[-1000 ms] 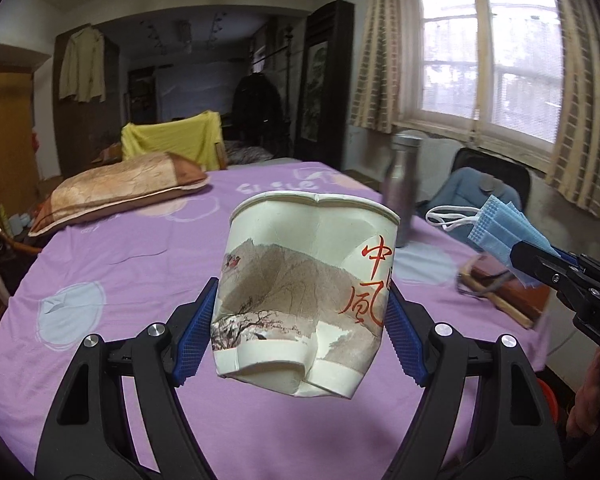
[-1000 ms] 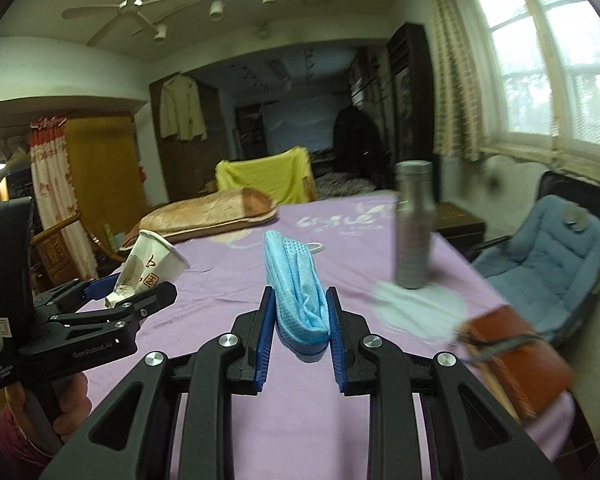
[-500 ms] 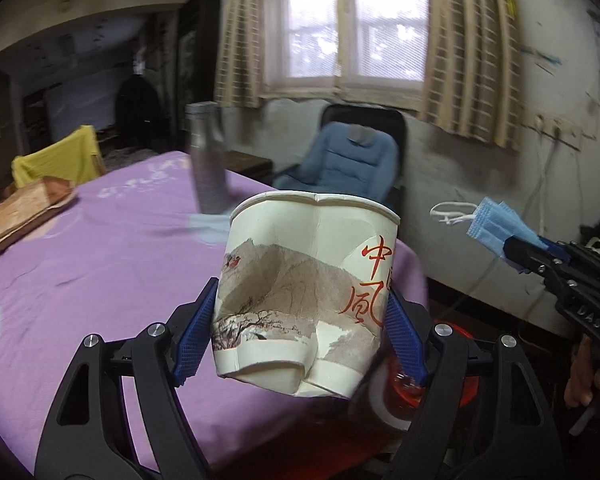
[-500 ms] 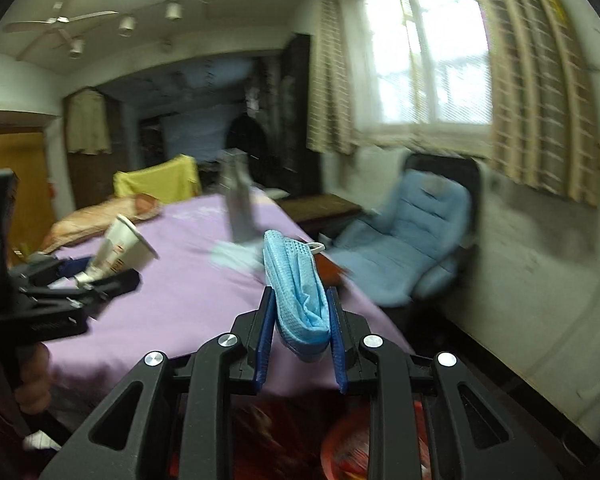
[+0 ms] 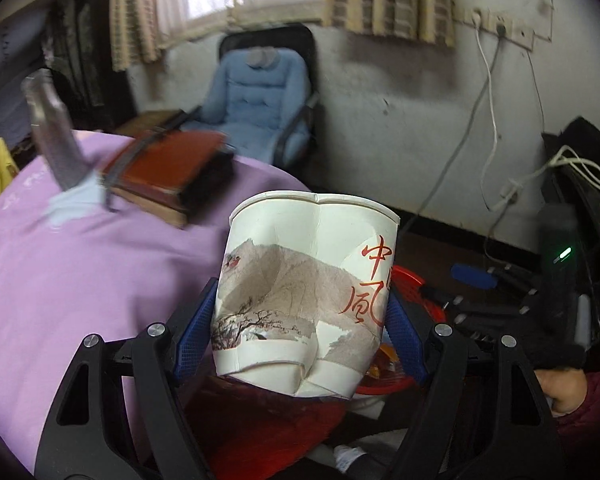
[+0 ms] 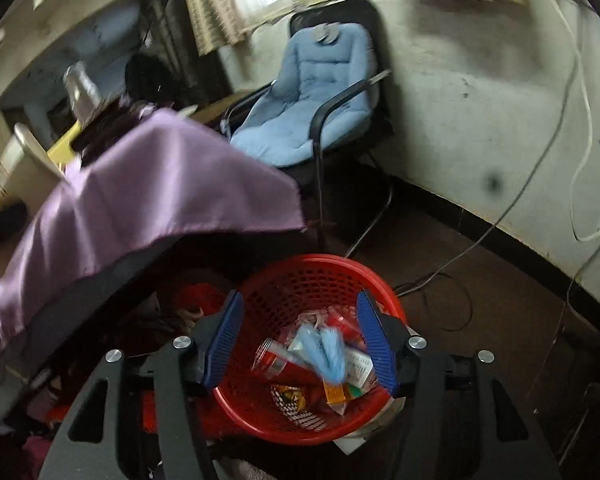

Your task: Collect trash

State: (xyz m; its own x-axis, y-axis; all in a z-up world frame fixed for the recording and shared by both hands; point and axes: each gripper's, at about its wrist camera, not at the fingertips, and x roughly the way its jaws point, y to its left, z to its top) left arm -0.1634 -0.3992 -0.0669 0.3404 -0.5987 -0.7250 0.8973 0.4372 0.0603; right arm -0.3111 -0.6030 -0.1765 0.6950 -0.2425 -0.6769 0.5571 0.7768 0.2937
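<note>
Left wrist: the left gripper (image 5: 300,316) clamps a dented cup (image 5: 306,292), jaws pressed on its sides, near the table (image 5: 80,272); a book (image 5: 164,172) lies far left.
Right wrist: the right gripper (image 6: 300,340) is spread wide over the basket (image 6: 260,420); the blurred mask (image 6: 324,348) sits among its trash.

A purple cloth (image 5: 60,272) covers the desk, on which a brown book (image 5: 160,172) and a steel bottle (image 5: 54,132) rest, while the dark floor (image 6: 480,292) carries a red basket (image 6: 300,280) of trash.
</note>
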